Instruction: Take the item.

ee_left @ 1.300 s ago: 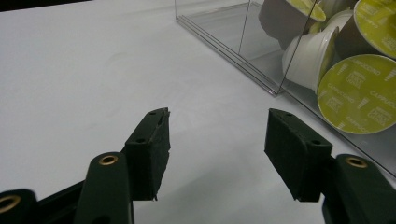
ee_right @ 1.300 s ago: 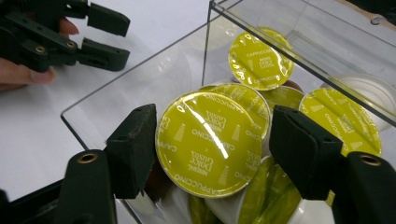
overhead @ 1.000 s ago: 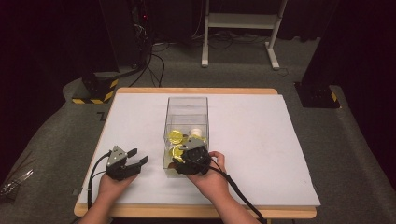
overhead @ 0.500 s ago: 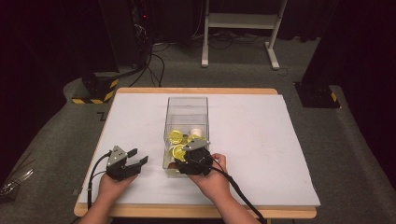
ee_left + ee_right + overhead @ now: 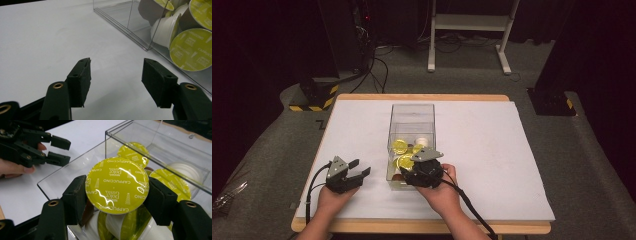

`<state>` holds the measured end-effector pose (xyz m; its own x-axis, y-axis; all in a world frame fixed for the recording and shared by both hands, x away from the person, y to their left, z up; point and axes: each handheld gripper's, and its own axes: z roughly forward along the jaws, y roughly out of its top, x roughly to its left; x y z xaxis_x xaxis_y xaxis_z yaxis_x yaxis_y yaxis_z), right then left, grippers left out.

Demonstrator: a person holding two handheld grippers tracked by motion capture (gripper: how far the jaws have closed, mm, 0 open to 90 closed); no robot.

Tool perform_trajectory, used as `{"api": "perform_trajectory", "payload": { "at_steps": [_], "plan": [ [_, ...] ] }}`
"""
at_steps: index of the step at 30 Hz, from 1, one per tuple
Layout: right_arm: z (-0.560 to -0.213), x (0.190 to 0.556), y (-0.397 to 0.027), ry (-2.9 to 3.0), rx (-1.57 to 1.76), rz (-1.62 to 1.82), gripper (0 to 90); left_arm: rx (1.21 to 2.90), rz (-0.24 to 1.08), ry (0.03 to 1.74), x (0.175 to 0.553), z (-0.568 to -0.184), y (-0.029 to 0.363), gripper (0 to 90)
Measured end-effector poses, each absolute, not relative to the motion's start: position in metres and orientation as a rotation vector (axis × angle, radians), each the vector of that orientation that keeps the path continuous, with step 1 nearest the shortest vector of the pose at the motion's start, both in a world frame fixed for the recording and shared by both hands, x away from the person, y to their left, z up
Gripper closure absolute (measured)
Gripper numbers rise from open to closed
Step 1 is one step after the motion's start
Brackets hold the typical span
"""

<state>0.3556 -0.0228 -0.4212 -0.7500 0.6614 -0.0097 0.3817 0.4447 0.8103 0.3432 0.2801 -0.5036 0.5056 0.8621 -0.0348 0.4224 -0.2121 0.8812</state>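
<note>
Right gripper [image 5: 117, 187] clamped on a capsule [image 5: 117, 185] over the box [image 5: 411, 114], left gripper [image 5: 116, 75] wide open, low on the table [image 5: 512, 150]

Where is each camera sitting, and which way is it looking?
High view: above the person's side, looking forward and down at the table; forearms, both hands and grippers show.
Left gripper view: riding the left gripper, looking along its open jaws over the white tabletop toward the clear box.
Right gripper view: riding the right gripper, looking into the box at a yellow capsule between its jaws.
Shared: both gripper views show the box of capsules.
</note>
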Motion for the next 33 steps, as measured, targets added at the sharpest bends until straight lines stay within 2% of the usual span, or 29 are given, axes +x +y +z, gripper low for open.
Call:
{"api": "perform_trajectory", "payload": {
  "at_steps": [22, 33],
  "plan": [
    [-0.397, 0.347, -0.033, 2.249, 0.85, 1.325, 38.7, 1.839, 0.609, 1.075, 0.343, -0.504, 0.279, 40.0],
    [-0.39, 0.347, -0.038, 2.211, 0.845, 1.342, 38.7, 1.862, 0.612, 1.09, 0.345, -0.504, 0.277, 36.1]
  ]
}}
